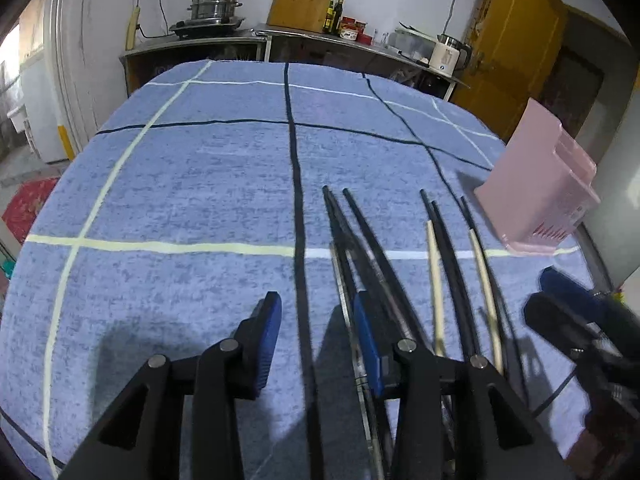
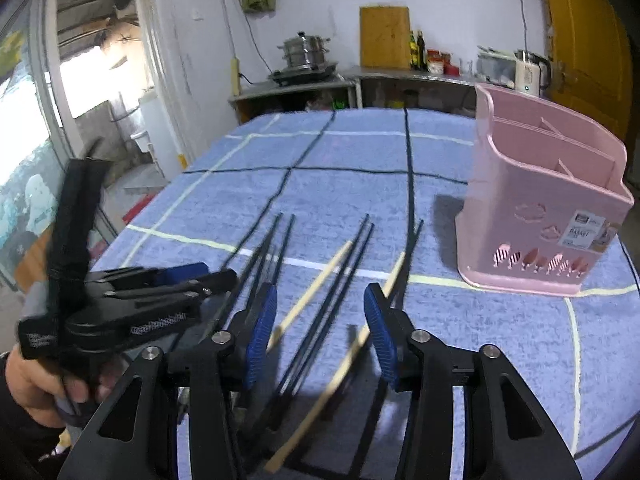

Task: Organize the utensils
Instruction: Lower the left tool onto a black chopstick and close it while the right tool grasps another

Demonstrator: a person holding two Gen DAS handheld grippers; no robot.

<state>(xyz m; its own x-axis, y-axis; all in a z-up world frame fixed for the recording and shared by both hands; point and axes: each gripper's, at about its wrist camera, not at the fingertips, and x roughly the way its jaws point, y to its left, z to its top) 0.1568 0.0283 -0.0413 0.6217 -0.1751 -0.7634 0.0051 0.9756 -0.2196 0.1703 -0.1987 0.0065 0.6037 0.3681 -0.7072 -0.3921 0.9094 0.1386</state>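
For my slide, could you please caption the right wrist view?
Open right gripper above chopsticks beside an empty pink utensil holder.

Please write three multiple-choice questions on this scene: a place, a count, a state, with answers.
1. In the right wrist view, where does the pink holder stand, relative to the black chopsticks? A) left of them B) right of them C) on top of them
2. How many pale wooden chopsticks lie on the cloth? A) none B) two C) five
3. The pink holder is: A) upright B) tipped on its side C) upside down

Answers: 1 B, it stands to their right on the cloth; 2 B, two pale sticks lie among the black ones; 3 A, its open top faces up.
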